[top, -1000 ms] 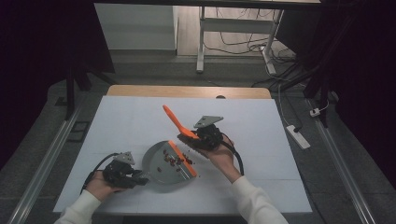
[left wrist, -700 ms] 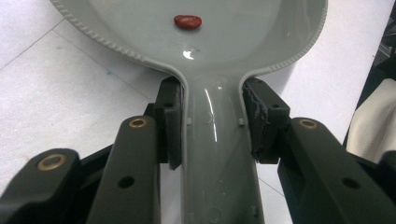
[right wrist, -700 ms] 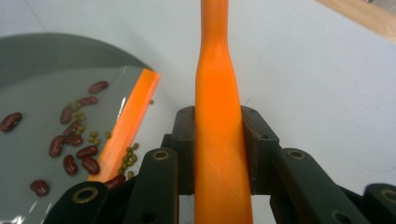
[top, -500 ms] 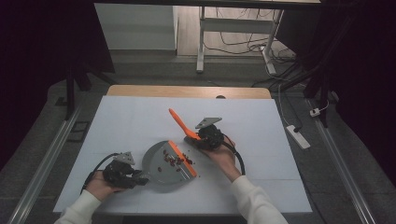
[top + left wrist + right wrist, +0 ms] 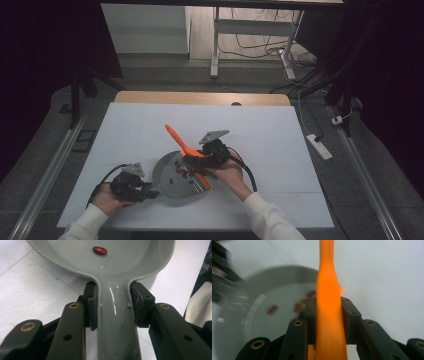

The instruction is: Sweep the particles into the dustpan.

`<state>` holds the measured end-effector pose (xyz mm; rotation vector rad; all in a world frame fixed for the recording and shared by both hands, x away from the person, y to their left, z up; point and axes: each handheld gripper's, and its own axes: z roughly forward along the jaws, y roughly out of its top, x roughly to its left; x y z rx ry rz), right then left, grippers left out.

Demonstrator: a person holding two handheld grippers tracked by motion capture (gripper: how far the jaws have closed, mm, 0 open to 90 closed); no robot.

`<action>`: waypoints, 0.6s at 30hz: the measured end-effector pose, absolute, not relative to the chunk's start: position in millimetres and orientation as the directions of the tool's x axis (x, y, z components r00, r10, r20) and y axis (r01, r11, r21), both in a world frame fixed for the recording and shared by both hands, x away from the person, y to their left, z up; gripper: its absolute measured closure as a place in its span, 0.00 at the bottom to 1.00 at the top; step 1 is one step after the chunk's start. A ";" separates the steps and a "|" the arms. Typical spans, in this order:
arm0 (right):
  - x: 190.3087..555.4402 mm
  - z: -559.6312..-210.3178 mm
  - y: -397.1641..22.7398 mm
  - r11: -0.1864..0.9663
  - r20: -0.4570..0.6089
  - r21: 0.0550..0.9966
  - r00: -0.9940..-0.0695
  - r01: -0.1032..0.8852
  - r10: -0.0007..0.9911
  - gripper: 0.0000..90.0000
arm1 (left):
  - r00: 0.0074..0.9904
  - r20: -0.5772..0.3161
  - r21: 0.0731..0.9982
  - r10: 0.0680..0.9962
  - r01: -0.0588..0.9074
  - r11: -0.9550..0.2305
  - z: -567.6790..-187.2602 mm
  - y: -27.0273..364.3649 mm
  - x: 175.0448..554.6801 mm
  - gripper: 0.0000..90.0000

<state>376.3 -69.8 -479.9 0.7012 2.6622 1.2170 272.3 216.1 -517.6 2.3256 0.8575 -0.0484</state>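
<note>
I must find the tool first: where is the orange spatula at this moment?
In the high view, the orange spatula is near the table's middle, shut in the right gripper, slanting over the right edge of the grey pan.

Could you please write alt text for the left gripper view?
The left gripper is shut on the handle of a grey pan that rests on a white table. One red bean lies in the pan's bowl.
</note>
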 end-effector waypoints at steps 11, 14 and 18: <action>393.3 -471.7 -89.2 0.536 -0.044 0.775 -0.818 0.334 0.573 0.78 | 0.785 -0.245 0.566 0.569 0.592 -0.574 -517.7 215.8 272.0 0.69; 401.3 -479.7 -86.2 0.568 -0.075 0.751 -0.811 0.337 0.580 0.78 | 0.784 -0.247 0.566 0.569 0.594 -0.572 -517.8 215.7 272.0 0.69; 405.5 -488.1 -77.1 0.595 -0.068 0.729 -0.828 0.340 0.557 0.78 | 0.783 -0.247 0.566 0.570 0.594 -0.571 -517.8 215.6 271.9 0.69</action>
